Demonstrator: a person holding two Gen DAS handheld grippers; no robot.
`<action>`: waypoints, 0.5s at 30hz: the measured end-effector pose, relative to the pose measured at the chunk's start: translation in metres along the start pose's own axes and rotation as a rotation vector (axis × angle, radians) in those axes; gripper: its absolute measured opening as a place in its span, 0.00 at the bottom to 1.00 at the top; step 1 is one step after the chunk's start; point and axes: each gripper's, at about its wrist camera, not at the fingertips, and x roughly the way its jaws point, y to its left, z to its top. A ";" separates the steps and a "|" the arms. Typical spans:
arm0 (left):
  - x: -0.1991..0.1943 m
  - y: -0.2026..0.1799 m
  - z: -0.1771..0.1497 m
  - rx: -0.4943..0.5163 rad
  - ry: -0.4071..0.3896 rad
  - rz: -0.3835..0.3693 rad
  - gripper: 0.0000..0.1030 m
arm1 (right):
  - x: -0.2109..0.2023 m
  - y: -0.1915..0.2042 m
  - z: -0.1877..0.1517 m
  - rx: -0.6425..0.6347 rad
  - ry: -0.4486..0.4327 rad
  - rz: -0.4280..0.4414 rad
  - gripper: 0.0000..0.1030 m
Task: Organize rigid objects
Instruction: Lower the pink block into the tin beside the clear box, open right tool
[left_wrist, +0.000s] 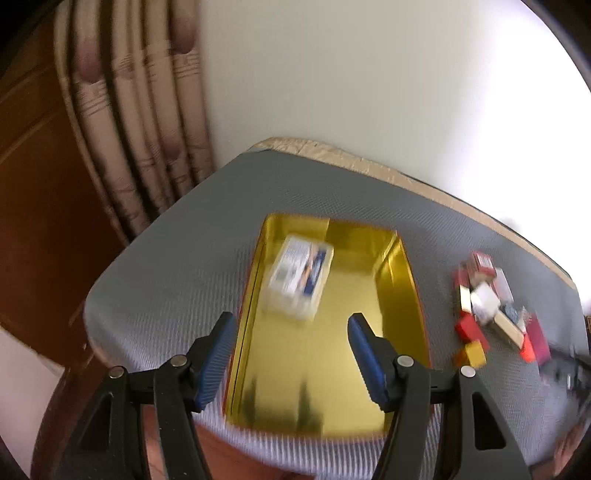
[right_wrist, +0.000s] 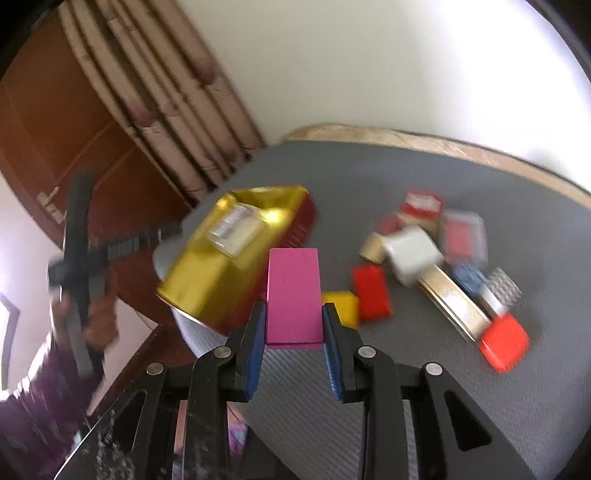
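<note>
A: Right gripper (right_wrist: 294, 325) is clamped on the magenta block (right_wrist: 293, 295), held above the grey mat (right_wrist: 406, 173). Left gripper (left_wrist: 291, 332) is spread, empty, over the gold tin (left_wrist: 400, 273).

B: Block is judged rigid, light, smooth-faced; flat long sides are best pinched.

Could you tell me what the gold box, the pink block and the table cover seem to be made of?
The gold box looks like thin metal, its mirror-like inner walls reflecting the gripper fingers. The pink block, held in the right gripper, looks like painted wood or plastic: matte, flat-faced, sharp-edged. The table cover seems a woven-textured grey mat, possibly vinyl.
</note>
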 end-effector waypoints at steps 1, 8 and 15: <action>-0.008 0.001 -0.013 -0.005 0.008 0.006 0.62 | 0.004 0.007 0.006 -0.006 -0.001 0.017 0.27; -0.026 0.015 -0.061 -0.106 0.055 -0.033 0.62 | 0.060 0.054 0.055 -0.015 0.035 0.093 0.27; -0.023 0.037 -0.065 -0.197 0.024 -0.066 0.62 | 0.128 0.064 0.082 0.011 0.104 0.019 0.27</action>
